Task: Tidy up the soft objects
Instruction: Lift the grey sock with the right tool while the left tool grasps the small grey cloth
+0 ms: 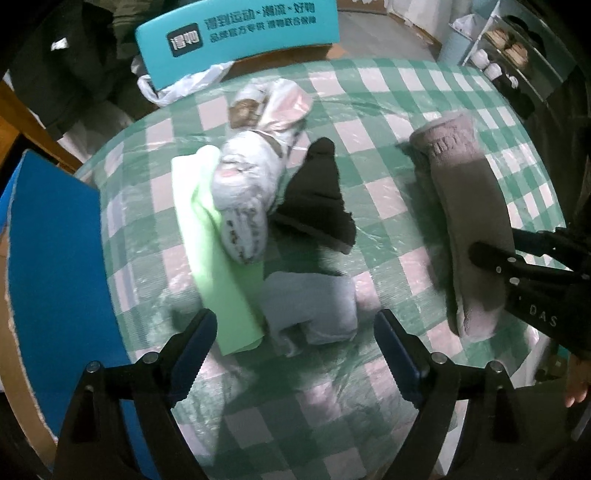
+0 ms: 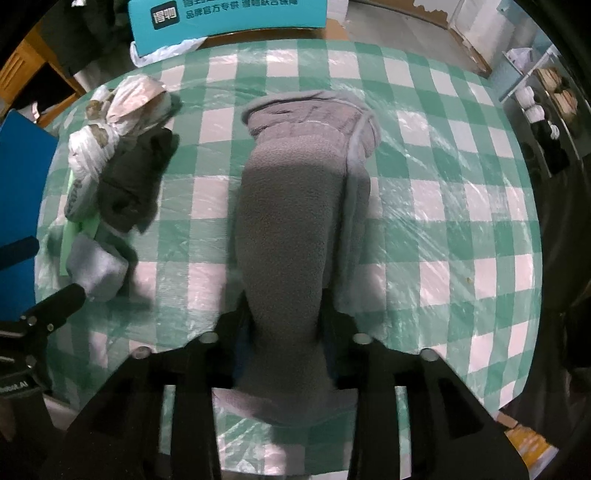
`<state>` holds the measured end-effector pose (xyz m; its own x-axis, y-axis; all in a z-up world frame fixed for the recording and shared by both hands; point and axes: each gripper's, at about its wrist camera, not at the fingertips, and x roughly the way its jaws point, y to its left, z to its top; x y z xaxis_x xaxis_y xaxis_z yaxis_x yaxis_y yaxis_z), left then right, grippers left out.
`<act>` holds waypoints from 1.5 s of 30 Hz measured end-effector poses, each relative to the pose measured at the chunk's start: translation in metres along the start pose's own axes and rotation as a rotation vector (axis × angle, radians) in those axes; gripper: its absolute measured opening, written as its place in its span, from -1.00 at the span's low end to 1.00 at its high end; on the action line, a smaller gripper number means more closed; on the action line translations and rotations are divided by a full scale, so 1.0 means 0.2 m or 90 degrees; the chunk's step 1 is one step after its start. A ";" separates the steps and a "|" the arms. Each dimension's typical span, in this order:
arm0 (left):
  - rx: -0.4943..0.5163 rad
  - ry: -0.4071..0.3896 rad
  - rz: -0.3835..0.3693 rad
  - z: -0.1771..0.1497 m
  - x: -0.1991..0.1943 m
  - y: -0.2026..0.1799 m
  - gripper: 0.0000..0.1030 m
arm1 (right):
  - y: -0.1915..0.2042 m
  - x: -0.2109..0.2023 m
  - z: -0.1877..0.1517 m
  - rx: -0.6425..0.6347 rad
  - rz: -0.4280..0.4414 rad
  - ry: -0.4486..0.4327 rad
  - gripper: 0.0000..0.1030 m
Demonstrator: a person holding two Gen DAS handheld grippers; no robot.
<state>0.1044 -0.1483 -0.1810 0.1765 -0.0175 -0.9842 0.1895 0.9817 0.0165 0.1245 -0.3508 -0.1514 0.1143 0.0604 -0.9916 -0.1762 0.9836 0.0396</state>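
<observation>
On the green-checked tablecloth (image 1: 373, 92) lies a pile of soft things: a light green cloth (image 1: 218, 266), a white patterned bundle (image 1: 243, 184), a black sock (image 1: 317, 195) and a small folded grey sock (image 1: 314, 306). My left gripper (image 1: 295, 321) points down over the grey sock, open, nothing between its fingers. To the right a long grey-brown fleece sock (image 1: 465, 206) stretches away across the table. My right gripper (image 2: 284, 325) is shut on the near end of this fleece sock (image 2: 288, 206). A second fleece piece (image 2: 358, 192) lies under its right side.
A teal printed box (image 1: 236, 29) and a white plastic bag (image 1: 177, 85) sit at the table's far edge. A blue board (image 1: 55, 258) stands along the left edge. A shelf with small cups (image 1: 506, 55) is at the far right. A person's hand (image 1: 578, 387) shows at right.
</observation>
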 end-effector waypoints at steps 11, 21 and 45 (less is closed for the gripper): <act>0.012 0.023 0.017 0.03 0.14 -0.07 0.71 | 0.07 0.12 0.07 -0.002 -0.021 0.006 0.30; 0.028 0.020 0.025 0.02 0.14 -0.05 -0.02 | 0.13 0.22 0.06 -0.027 -0.049 0.003 0.27; 0.016 -0.069 -0.008 -0.09 -0.24 0.02 -0.29 | 0.11 -0.18 0.02 0.001 0.053 -0.103 -0.61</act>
<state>0.0795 -0.1392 -0.1367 0.2772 -0.0516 -0.9594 0.2168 0.9762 0.0102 0.1196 -0.3306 -0.1142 0.2547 0.1682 -0.9523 -0.1895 0.9743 0.1214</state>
